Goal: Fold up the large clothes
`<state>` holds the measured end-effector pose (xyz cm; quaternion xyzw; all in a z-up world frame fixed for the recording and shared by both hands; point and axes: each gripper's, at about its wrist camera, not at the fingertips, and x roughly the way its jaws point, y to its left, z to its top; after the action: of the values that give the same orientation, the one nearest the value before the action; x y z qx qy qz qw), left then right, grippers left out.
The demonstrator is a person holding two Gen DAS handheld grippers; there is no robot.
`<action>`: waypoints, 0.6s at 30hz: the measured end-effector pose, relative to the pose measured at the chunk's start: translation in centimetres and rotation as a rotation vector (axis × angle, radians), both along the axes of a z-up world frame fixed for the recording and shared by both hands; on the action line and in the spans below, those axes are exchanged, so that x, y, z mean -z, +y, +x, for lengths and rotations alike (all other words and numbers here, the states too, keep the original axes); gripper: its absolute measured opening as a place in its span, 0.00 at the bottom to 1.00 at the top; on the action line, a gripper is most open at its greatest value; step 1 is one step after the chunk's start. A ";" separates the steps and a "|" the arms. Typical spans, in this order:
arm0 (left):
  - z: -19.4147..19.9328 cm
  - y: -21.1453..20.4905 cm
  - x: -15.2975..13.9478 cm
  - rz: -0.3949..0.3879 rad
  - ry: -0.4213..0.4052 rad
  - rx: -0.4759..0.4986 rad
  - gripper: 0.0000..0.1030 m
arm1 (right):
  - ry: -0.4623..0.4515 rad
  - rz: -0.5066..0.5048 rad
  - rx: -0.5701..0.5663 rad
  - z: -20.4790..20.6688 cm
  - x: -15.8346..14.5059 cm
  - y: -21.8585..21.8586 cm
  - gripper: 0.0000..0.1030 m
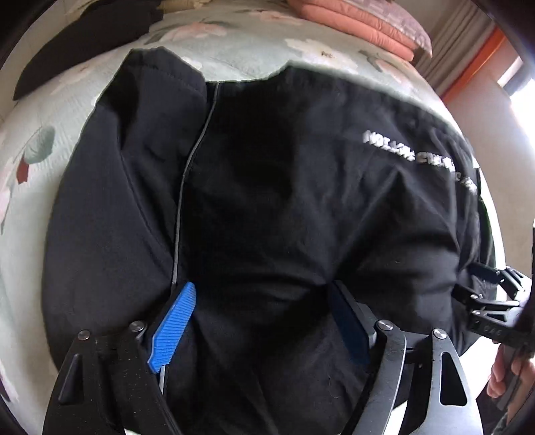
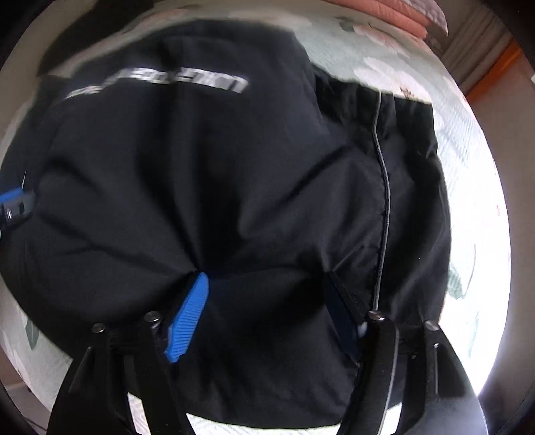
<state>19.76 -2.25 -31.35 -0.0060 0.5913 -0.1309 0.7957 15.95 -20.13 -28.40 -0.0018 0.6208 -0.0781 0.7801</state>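
- Left wrist view: left gripper fingers spread wide, pads resting on black jacket, nothing pinched.
- Right gripper likewise spread over the cloth (view blurred).
- Jacket lies on floral bedspread; pink folded bedding beyond.

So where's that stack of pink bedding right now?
The pink bedding sits at the top right of the left wrist view, on the floral bedspread beyond the black jacket, near the curtain.
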 end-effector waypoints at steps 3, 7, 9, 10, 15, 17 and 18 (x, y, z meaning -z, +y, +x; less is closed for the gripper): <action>-0.2 -0.3 -0.1 0.014 -0.017 0.001 0.82 | -0.017 0.015 0.035 -0.6 0.4 -1.1 0.92; -0.5 -0.2 -0.6 0.013 -0.039 0.002 0.82 | -0.073 0.038 0.049 -2.4 -0.7 -1.8 0.92; -0.7 0.0 -1.2 0.001 -0.045 0.007 0.82 | -0.093 0.061 0.072 -3.3 -1.4 -2.5 0.92; -0.6 0.2 -1.6 0.001 -0.048 0.019 0.82 | -0.103 0.079 0.086 -3.7 -2.1 -3.2 0.91; 0.2 3.5 -3.7 0.080 -0.104 0.040 0.82 | -0.175 0.097 0.157 -6.2 -5.7 -8.3 0.88; 1.3 5.4 -4.3 0.098 -0.122 0.024 0.82 | -0.192 0.110 0.186 -6.9 -6.4 -10.9 0.90; 1.9 6.3 -4.5 0.094 -0.123 0.014 0.82 | -0.191 0.117 0.199 -7.1 -6.4 -12.2 0.91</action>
<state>21.61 4.08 -26.83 0.0436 0.5469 -0.1090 0.8289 8.89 -32.35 -22.01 0.1127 0.5444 -0.1183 0.8228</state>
